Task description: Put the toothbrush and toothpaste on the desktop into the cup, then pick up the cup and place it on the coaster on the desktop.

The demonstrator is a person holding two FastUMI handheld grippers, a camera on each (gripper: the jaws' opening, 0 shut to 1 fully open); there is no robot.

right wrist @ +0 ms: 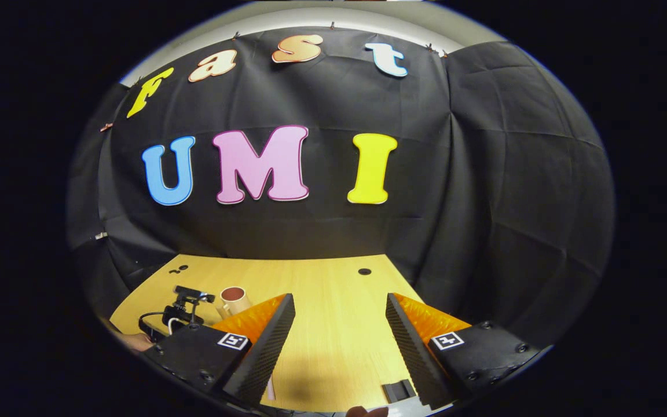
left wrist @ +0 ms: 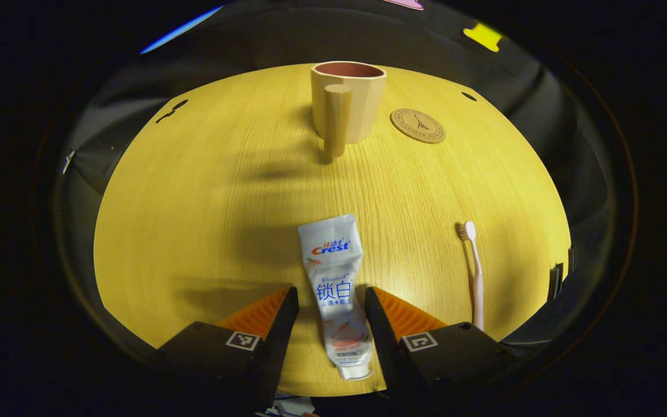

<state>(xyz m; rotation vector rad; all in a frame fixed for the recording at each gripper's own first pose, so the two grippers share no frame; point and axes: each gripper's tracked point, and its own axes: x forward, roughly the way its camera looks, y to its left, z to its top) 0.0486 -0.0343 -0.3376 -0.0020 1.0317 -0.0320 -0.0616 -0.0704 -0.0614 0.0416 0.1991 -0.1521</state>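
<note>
A white toothpaste tube [left wrist: 333, 278] lies flat on the yellow wooden desktop [left wrist: 206, 202], cap end toward me. My left gripper [left wrist: 330, 292] is open, one finger on either side of the tube's lower half with a small gap on each side. A pale pink toothbrush [left wrist: 476, 278] lies to the tube's right, bristles pointing away. At the far side stands a beige cup [left wrist: 356, 95] with a thick handle [left wrist: 336, 121] facing me, and a round cork coaster [left wrist: 418, 125] lies just right of it. My right gripper [right wrist: 339, 298] hangs open above the desktop, holding nothing.
In the right gripper view the cup [right wrist: 235, 298] shows at the left, with the other gripper [right wrist: 186, 310] and a hand [right wrist: 131, 341] in front of it. Small dark holes [left wrist: 468, 95] mark the desktop's far corners. Black cloth walls close around the table.
</note>
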